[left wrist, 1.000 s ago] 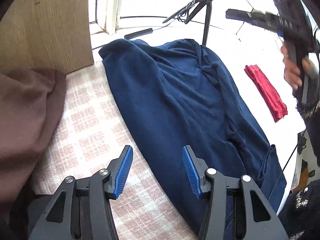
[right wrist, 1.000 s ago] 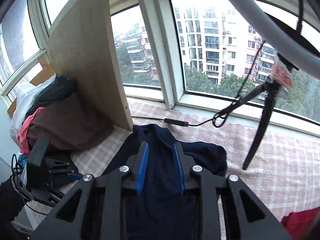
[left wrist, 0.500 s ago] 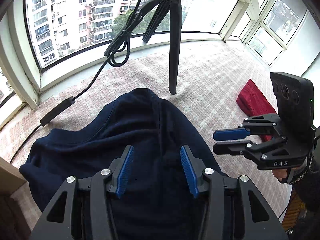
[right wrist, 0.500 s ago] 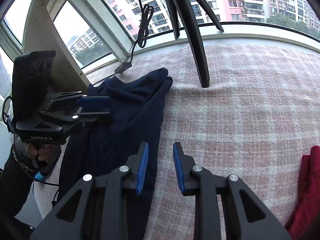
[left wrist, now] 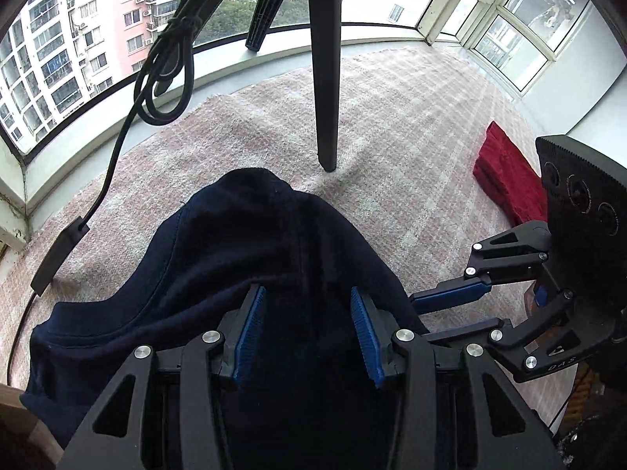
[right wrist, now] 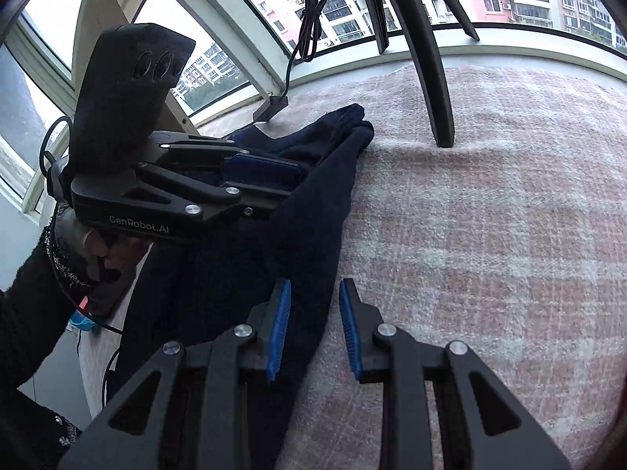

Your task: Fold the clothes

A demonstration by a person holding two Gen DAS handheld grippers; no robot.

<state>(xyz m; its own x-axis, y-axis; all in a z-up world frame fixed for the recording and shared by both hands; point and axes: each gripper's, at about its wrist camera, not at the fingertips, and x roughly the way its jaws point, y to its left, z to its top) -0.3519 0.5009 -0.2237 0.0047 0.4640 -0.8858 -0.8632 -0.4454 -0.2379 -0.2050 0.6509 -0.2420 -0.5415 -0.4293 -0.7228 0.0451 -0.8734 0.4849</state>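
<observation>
Centrally, a dark navy garment point(left wrist: 250, 258) lies rumpled on a pink-and-white checked cloth point(left wrist: 411, 125) that covers the surface by the windows; in the left wrist view it fills the lower middle of the frame, its rounded upper end reaching up toward the frame's centre, and in the right wrist view point(right wrist: 313, 211) it runs as a long band from the upper middle down to the lower left; the left gripper point(left wrist: 307, 329) hovers over it with its blue-padded fingers point(left wrist: 250, 325) moderately spread, having just been closing, navy fabric seen between them but neither pad visibly pressing on it; the right gripper point(right wrist: 313, 325) sits at the garment's right-hand edge, its fingers point(right wrist: 280, 321) parted a little, the hem showing between them beside the checked cloth, no pinch evident; seen from the left wrist, the right gripper point(left wrist: 443, 313) enters from the right edge, its fingertips just beside the garment's border; from the right wrist, the left gripper point(right wrist: 270, 180) reaches in from the left above the navy fabric, a hand point(right wrist: 106, 250) in a dark sleeve gripping its handle; a black tripod leg point(left wrist: 325, 78) stands on the cloth just beyond the garment; a black cable point(left wrist: 164, 62) hangs looped at upper left; a folded red garment point(left wrist: 509, 180) lies well apart at the right.
</observation>
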